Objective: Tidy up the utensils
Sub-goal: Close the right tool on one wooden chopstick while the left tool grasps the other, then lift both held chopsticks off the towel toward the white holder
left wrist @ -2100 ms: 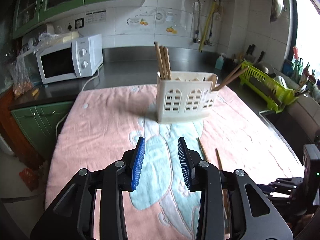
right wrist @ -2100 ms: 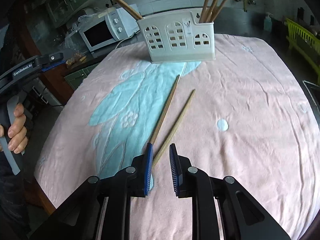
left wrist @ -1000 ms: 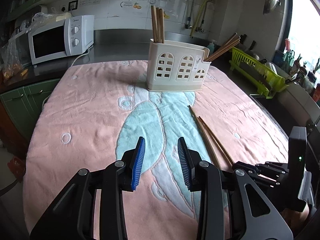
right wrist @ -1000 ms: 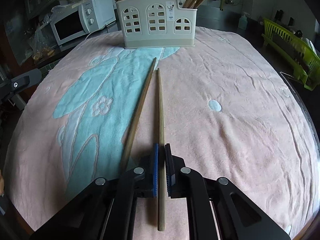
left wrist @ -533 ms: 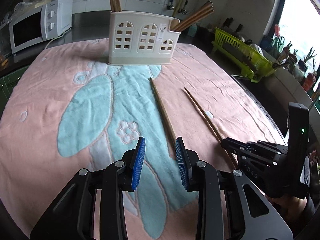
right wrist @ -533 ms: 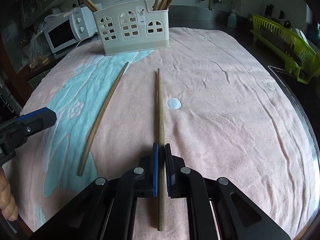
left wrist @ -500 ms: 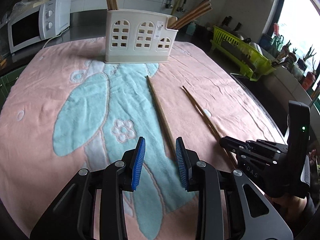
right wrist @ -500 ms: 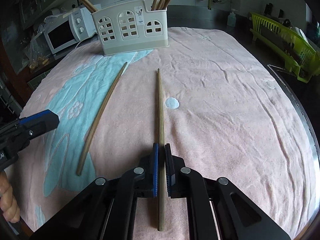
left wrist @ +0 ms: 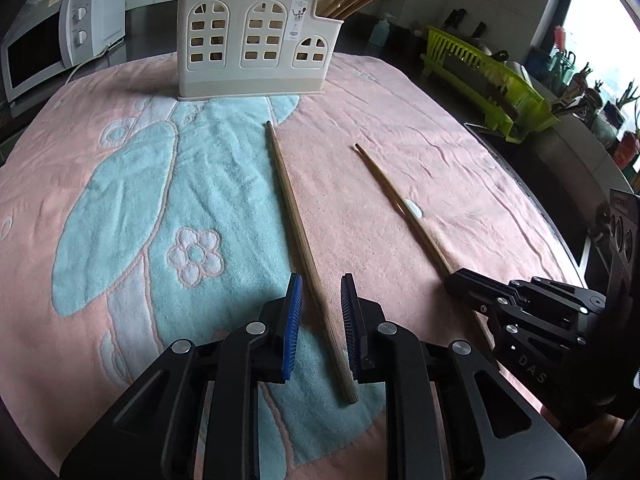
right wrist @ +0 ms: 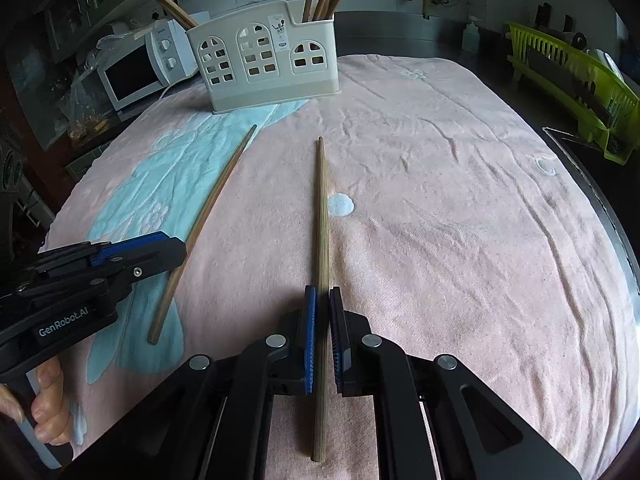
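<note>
Two wooden chopsticks lie on the pink and blue towel [left wrist: 400, 112]. My left gripper [left wrist: 320, 292] is open, its jaws on either side of one chopstick [left wrist: 296, 220], which rests on the towel. My right gripper [right wrist: 322, 300] is shut on the other chopstick [right wrist: 321, 208]; it also shows in the left wrist view [left wrist: 400, 204] with the right gripper [left wrist: 452, 276]. The left gripper [right wrist: 172, 248] appears in the right wrist view beside its chopstick [right wrist: 208, 216]. A cream utensil holder [left wrist: 256, 44] with several chopsticks stands at the towel's far side [right wrist: 268, 56].
A white microwave [left wrist: 52, 60] stands at the back left. A green dish rack [left wrist: 488, 80] sits at the right by the sink. The counter edge [right wrist: 600, 200] runs along the right of the towel.
My left gripper has moved forward and its jaws now straddle the left chopstick. My right gripper stays shut on its chopstick.
</note>
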`<state>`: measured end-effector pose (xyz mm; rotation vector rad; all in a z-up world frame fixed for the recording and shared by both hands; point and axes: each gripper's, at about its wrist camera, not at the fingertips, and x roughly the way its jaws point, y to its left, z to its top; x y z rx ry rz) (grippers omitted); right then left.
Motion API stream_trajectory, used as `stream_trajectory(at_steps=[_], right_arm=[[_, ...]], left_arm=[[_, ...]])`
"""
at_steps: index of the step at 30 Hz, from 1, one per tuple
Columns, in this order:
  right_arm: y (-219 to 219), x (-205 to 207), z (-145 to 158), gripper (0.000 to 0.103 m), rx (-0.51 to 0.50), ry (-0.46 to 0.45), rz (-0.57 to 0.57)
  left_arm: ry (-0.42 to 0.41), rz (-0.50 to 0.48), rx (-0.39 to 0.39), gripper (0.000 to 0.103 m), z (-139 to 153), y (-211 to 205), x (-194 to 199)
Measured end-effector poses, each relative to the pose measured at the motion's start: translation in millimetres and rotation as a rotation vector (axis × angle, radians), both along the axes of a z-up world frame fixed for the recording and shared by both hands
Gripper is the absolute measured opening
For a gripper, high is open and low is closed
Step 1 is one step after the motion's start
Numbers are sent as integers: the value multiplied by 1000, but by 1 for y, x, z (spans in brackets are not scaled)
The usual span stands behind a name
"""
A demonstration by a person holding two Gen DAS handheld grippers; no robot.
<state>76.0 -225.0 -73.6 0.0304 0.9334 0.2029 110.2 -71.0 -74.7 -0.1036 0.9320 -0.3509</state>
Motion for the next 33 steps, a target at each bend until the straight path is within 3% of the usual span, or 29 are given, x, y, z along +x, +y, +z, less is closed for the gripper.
stream_trajectory(at_steps=[16,18,22,28,33], right_arm=[[-1,-8,-1,15,6,-2,24],[-1,-10,-1,15,0,-6,29],[-4,-10,-2,7,5,-9,17],[-7,-12,1,7,10,-22,16],[-7,-17,15,6,8,-68,27]], left_arm=[[-6,22,64,17,-9,-12,5],[-11,32,87,9,-8,-12,4],[4,37,74,8,-8,-10,6],[22,24,40,6,-6,-4,7],[-15,7,37,5,10,-1,0]])
